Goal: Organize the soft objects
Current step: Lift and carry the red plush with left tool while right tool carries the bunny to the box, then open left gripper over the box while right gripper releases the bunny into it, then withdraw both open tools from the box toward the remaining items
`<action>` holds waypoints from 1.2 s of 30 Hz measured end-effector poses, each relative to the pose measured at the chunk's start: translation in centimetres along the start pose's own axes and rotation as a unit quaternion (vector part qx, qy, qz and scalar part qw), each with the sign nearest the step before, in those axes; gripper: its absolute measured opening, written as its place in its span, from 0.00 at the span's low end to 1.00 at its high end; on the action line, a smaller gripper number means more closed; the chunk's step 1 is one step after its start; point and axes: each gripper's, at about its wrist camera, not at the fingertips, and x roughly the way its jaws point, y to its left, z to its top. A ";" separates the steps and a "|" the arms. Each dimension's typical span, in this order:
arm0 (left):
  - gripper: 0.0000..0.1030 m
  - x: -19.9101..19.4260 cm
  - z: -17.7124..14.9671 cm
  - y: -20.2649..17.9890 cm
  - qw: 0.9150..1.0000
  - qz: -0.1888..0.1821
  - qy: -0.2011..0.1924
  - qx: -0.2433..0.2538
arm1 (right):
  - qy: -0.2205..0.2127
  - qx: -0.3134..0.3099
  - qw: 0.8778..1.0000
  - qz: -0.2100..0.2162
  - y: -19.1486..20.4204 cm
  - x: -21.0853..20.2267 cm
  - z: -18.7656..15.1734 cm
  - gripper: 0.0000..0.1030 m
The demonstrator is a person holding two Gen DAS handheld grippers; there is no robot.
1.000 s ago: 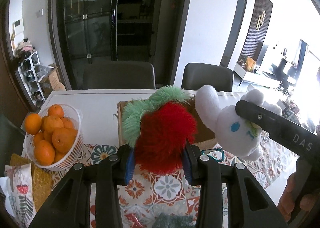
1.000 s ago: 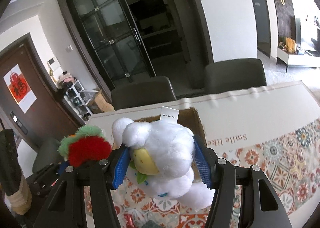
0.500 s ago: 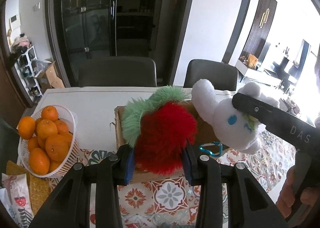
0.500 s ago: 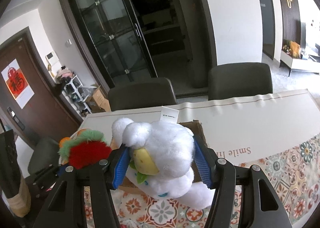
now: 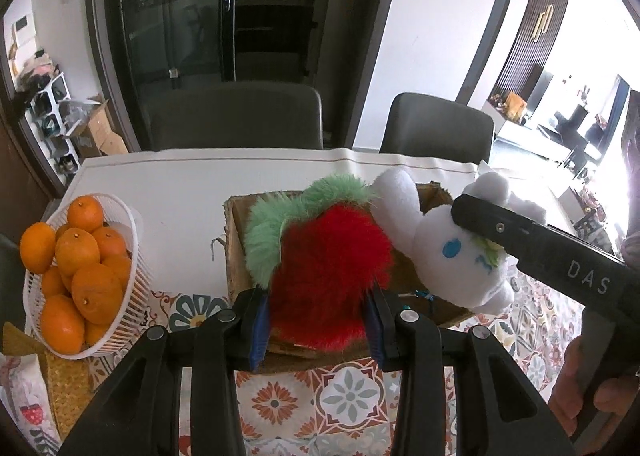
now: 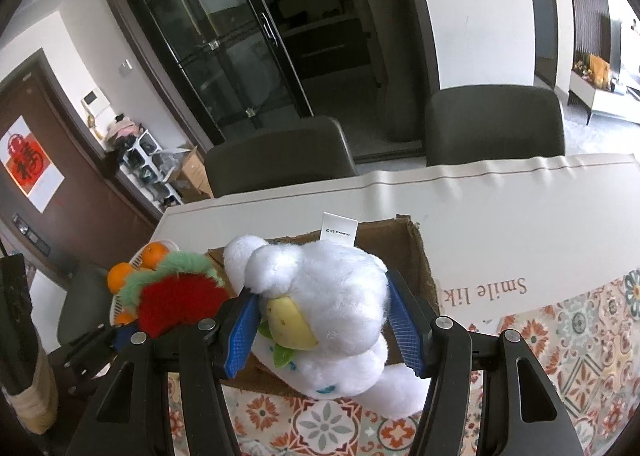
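Observation:
My left gripper is shut on a fluffy red plush with a green fringe, held over the near edge of an open cardboard box. My right gripper is shut on a white plush rabbit with a yellow patch and a white tag, also above the box. In the left wrist view the rabbit hangs just right of the red plush, with the right gripper's black body across it. The red plush shows at the left of the right wrist view.
A white basket of oranges stands at the left of the table. A patterned cloth covers the near side, white cloth the far side. Two dark chairs stand behind. A hand grips the right handle.
Both grippers have moved forward and down with their plush toys, so the cardboard box now lies closer beneath them. Neither grip has changed.

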 end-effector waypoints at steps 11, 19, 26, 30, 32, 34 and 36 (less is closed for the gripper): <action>0.43 2.8 -0.3 0.2 1.000 -0.002 0.030 -0.003 | 0.037 -0.003 0.999 0.007 -0.6 3.4 0.4 0.64; 0.47 1.8 -0.6 0.6 1.000 0.014 0.021 -0.011 | 0.024 -0.007 1.000 -0.018 -0.5 2.3 0.1 0.69; 0.47 -0.7 -1.4 0.5 1.000 0.024 0.003 -0.013 | 0.011 -0.014 0.999 -0.030 0.3 0.3 -0.6 0.69; 0.47 -2.5 -2.2 0.3 0.999 0.033 -0.009 -0.008 | 0.002 -0.015 0.999 -0.034 0.7 -1.1 -1.1 0.69; 0.47 -3.4 -2.8 0.2 0.999 0.035 -0.014 -0.006 | -0.001 -0.019 0.999 -0.036 0.9 -1.8 -1.5 0.69; 0.48 -4.4 -3.3 0.0 0.999 0.037 -0.020 -0.006 | -0.003 -0.021 0.999 -0.036 1.2 -2.6 -1.9 0.69; 0.50 -5.3 -3.9 -0.1 0.999 0.037 -0.023 -0.004 | -0.004 -0.021 0.999 -0.033 1.3 -3.3 -2.4 0.69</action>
